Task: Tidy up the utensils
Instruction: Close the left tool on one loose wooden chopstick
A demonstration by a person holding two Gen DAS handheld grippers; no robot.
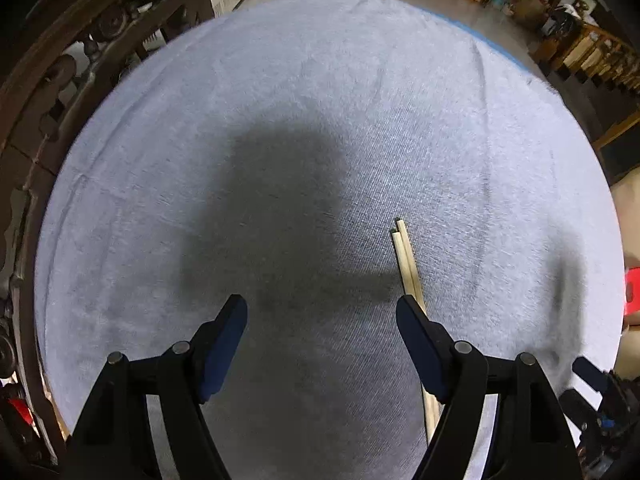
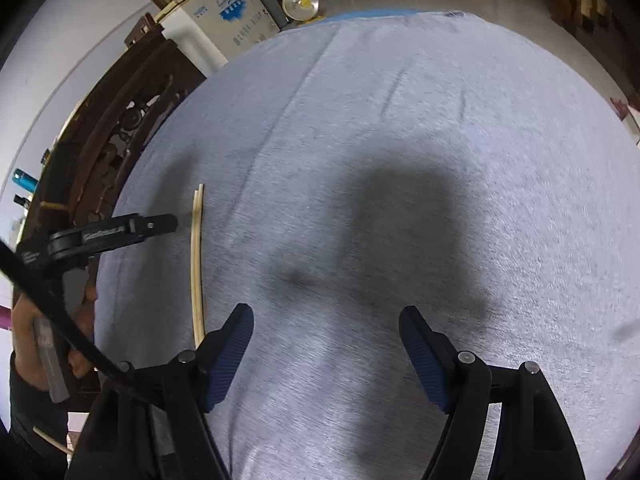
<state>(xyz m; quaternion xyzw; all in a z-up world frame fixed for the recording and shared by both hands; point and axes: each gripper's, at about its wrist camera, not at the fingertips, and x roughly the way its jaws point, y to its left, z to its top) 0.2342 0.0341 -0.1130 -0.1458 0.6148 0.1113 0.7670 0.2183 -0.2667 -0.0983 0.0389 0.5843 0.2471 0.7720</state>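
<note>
Both grippers hang over a table draped in a pale grey cloth (image 1: 320,100), pointing steeply down at it. The left gripper (image 1: 322,312) has its two blue-padded fingers spread wide apart with only bare cloth between them. A pair of wooden chopsticks (image 1: 406,256) lies side by side on the cloth, running away from the near edge; the near part passes under the left gripper's right-hand finger (image 1: 420,344), outside the gap, and I can't say for sure whether that finger touches them.

From the right wrist view, the right gripper (image 2: 326,324) also stands apart, nothing in its gap, its dark shadow falling on the cloth ahead. The same chopsticks (image 2: 197,264) lie just outside its left-hand finger (image 2: 228,356), toward the left edge of the table. Beyond them the left gripper (image 2: 120,232) shows from the side, held by a hand (image 2: 48,344). A dark carved wooden chair (image 2: 120,120) stands against the table's left edge.
</note>
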